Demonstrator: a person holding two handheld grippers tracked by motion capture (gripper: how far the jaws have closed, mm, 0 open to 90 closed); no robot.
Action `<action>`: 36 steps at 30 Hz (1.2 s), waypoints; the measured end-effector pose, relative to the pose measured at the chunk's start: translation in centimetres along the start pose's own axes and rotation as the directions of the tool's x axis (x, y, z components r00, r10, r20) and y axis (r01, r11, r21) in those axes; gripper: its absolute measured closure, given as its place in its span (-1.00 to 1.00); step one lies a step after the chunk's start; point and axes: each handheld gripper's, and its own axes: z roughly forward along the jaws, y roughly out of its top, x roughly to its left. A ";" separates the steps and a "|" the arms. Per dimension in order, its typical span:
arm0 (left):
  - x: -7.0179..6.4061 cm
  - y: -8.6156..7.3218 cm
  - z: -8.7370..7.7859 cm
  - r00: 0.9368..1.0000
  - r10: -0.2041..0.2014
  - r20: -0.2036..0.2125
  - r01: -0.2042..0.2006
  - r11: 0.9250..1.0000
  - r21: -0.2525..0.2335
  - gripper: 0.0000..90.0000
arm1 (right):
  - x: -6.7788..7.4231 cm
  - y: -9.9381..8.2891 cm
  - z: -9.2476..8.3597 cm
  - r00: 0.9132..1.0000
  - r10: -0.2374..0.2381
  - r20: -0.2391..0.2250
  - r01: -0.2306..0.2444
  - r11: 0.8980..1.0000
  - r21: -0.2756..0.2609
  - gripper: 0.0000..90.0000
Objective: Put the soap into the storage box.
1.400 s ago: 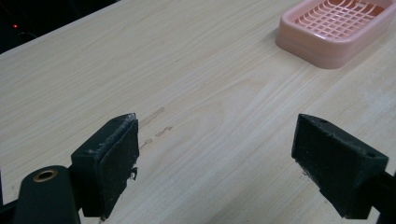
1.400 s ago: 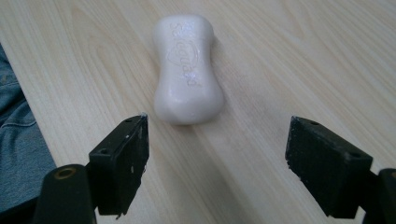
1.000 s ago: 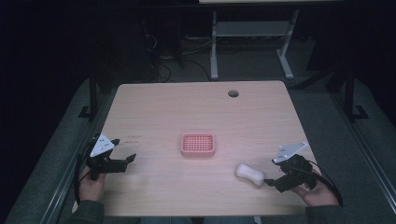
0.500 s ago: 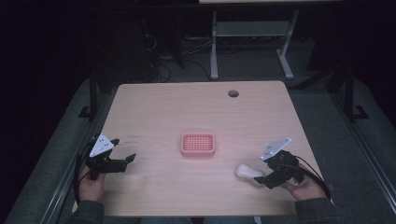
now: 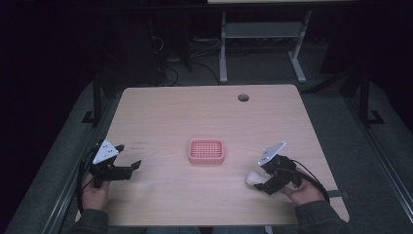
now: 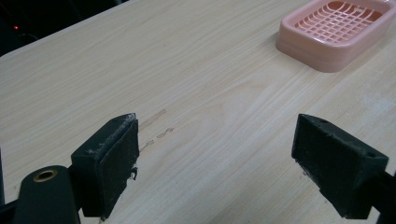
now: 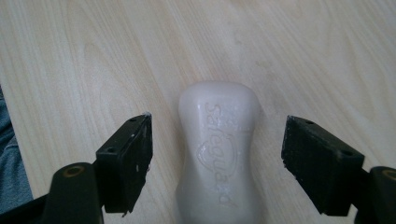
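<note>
Soap bar [image 7: 219, 158]: white, lying flat on the table, lower centre of the right gripper view, between the jaws with gaps both sides
Right gripper [image 7: 217, 161]: jaws have just been closing, not yet pressing
Soap dish [image 5: 206, 150]: pink, empty, frame centre
Left gripper [image 6: 215, 163]: released, over bare wooden table [image 5: 195, 112]

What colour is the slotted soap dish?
Pink soap dish, with a grid-pattern top; clearest in the left gripper view.

- A pink tray [image 5: 206, 150] is set near the middle of the table [image 5: 204, 112].
- A round hole [image 5: 243, 97] is cut near the far edge.
- A desk frame [image 5: 263, 34] and cables [image 5: 170, 73] are seen on the floor beyond.
</note>
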 end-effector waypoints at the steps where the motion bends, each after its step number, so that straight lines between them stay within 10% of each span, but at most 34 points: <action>1: 0.0 0.0 0.0 1.000 0.001 0.000 -0.001 1.000 0.001 -0.68 | 0.0 0.0 0.1 1.000 0.002 -0.001 -0.002 1.000 0.004 -0.43; 36: 0.0 0.0 -0.1 1.000 0.003 -0.001 -0.003 1.000 0.002 -0.68 | -0.3 -0.8 2.2 1.000 0.010 -0.002 -0.010 0.995 0.098 -0.12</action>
